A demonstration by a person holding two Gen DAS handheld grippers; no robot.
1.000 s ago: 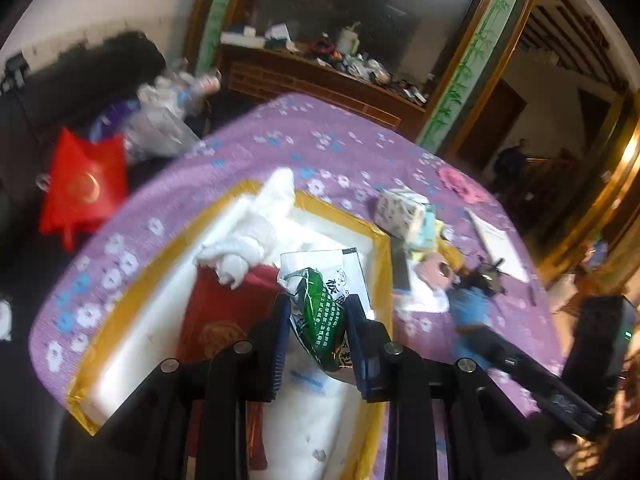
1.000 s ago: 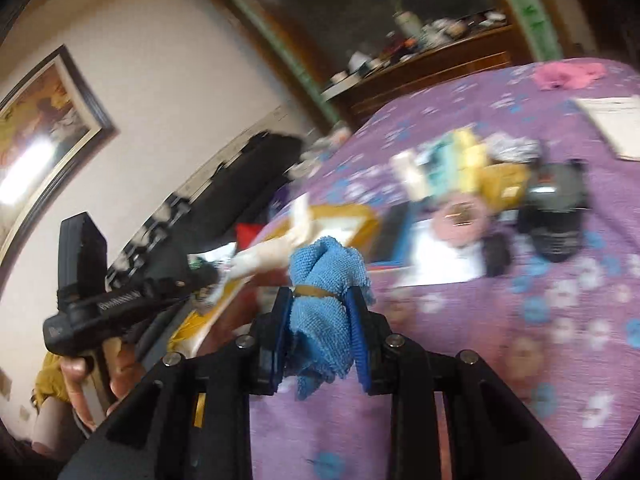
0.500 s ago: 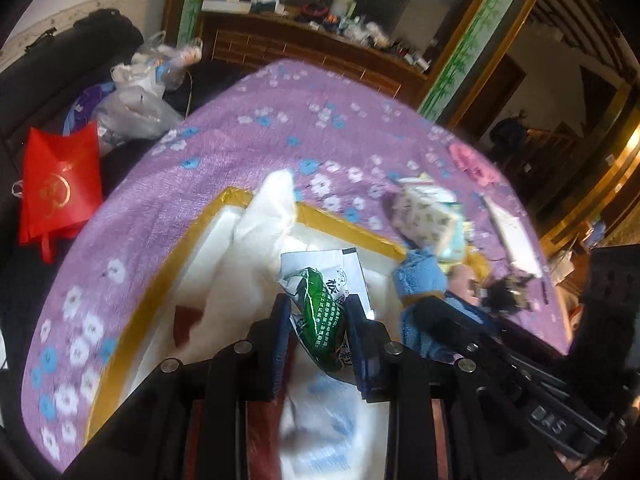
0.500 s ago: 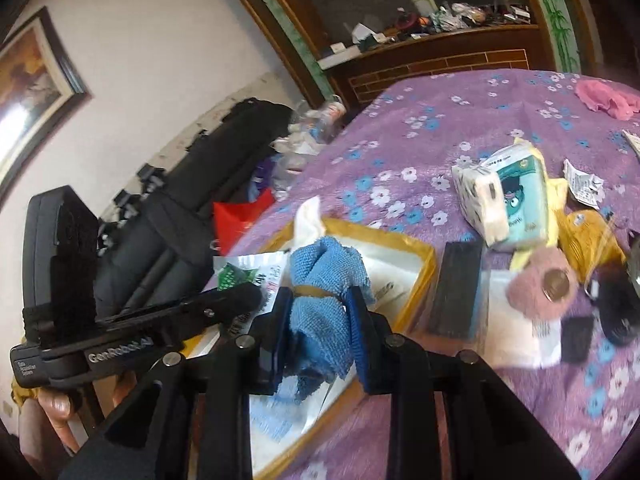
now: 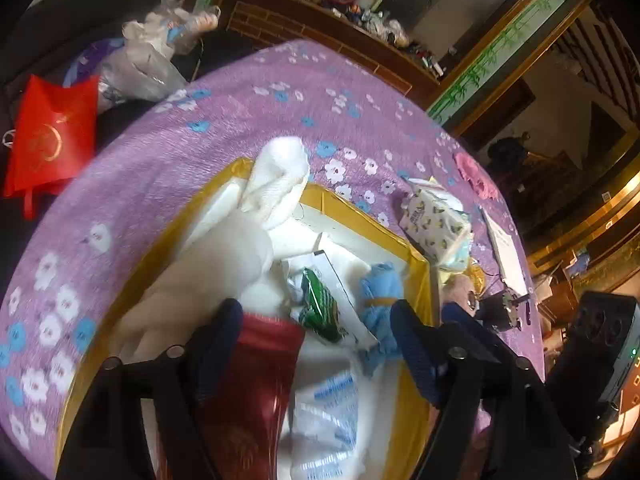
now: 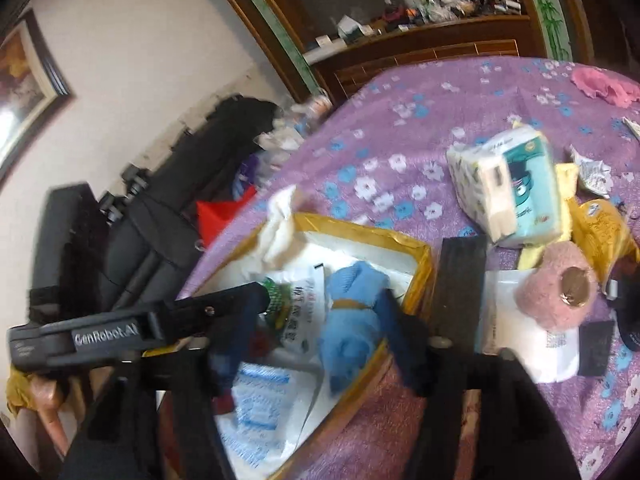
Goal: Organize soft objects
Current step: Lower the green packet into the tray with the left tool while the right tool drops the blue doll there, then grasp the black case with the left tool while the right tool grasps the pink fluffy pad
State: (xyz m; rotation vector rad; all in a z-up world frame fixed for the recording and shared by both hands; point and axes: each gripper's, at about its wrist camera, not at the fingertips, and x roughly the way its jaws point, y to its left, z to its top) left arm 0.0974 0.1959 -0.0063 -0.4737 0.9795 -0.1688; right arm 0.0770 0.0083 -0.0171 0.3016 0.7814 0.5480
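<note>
A gold-rimmed white box sits on the purple flowered cloth. In it lie a white towel, a red pouch, a green-and-white packet and a rolled blue cloth. My left gripper is open just above the packet and red pouch. My right gripper is open, its jaws on either side of the blue cloth, which rests in the box.
A tissue pack, a pink fuzzy roll, a yellow bag, a black strip and papers lie right of the box. A pink cloth lies far back. A red bag is off the table's left.
Both grippers opened: the left let go of the green packet, the right let go of the blue cloth, and both items now lie in the box.
</note>
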